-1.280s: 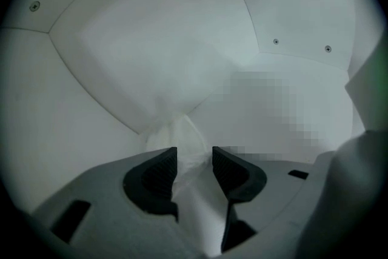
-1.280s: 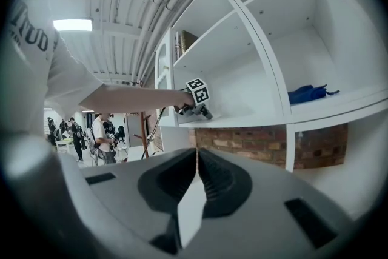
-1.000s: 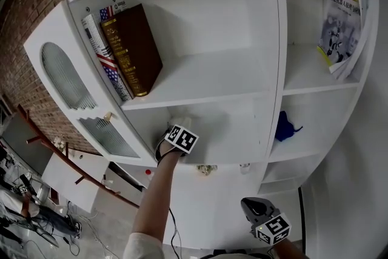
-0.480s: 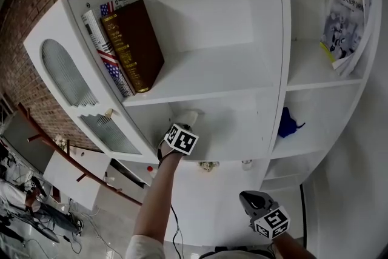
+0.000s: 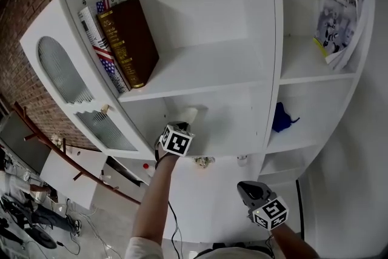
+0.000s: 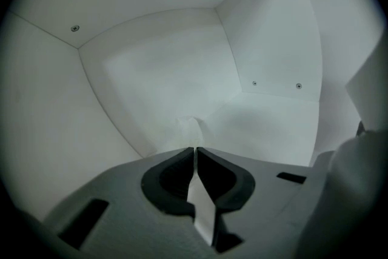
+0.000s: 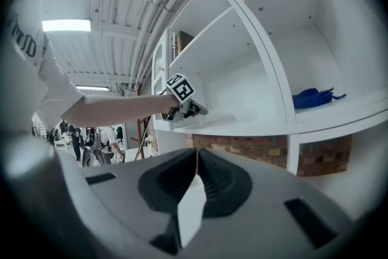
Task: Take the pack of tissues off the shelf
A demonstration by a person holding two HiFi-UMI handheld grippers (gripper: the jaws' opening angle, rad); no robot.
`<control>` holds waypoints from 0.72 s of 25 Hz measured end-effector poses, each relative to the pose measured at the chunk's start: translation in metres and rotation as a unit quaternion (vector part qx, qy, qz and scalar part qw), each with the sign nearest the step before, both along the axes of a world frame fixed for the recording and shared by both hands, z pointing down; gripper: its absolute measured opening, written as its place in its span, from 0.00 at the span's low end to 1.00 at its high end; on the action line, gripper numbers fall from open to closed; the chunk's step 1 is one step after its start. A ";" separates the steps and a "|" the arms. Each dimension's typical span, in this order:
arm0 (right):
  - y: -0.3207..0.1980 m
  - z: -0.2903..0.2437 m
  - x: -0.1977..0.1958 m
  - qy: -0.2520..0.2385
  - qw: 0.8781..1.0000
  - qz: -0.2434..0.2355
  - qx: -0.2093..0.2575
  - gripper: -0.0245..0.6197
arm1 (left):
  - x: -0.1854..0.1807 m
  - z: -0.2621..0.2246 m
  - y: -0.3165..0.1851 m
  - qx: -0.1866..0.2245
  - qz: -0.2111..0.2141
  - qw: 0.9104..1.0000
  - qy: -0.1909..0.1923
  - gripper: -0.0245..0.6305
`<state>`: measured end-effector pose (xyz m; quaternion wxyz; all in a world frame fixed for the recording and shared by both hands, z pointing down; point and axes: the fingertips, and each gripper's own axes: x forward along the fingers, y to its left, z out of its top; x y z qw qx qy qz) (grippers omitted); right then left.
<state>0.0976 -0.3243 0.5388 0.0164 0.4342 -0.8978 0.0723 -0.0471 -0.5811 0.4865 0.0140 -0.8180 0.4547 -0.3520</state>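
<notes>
Left tool point(image 6: 195, 148) pinches the tissue pack point(image 6: 190, 127), plain only in its own view; right tool point(image 7: 196, 151) is pressed together.

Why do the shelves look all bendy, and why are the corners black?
Head view: the wide lens bends the shelf edges. Left gripper view: black corners, dim light, and the white pack in the left tongs hardly shows against white. Right gripper view: black ring too, and a lamp glares.

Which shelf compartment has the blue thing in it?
The right column's compartment directly under the one with the yellow booklet; the blue thing lies at its left side.
</notes>
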 end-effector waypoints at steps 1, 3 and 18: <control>0.000 0.000 0.001 -0.001 1.000 0.002 -0.001 0.09 | 0.001 -0.003 0.003 0.005 0.001 1.000 0.004 0.09; 0.000 0.000 0.003 -0.002 1.000 0.005 -0.002 0.09 | 0.001 -0.010 0.010 0.014 0.002 1.000 0.014 0.09; 0.010 -0.009 -0.003 0.012 1.000 0.002 0.009 0.09 | -0.012 -0.042 0.066 0.061 0.017 0.996 0.068 0.09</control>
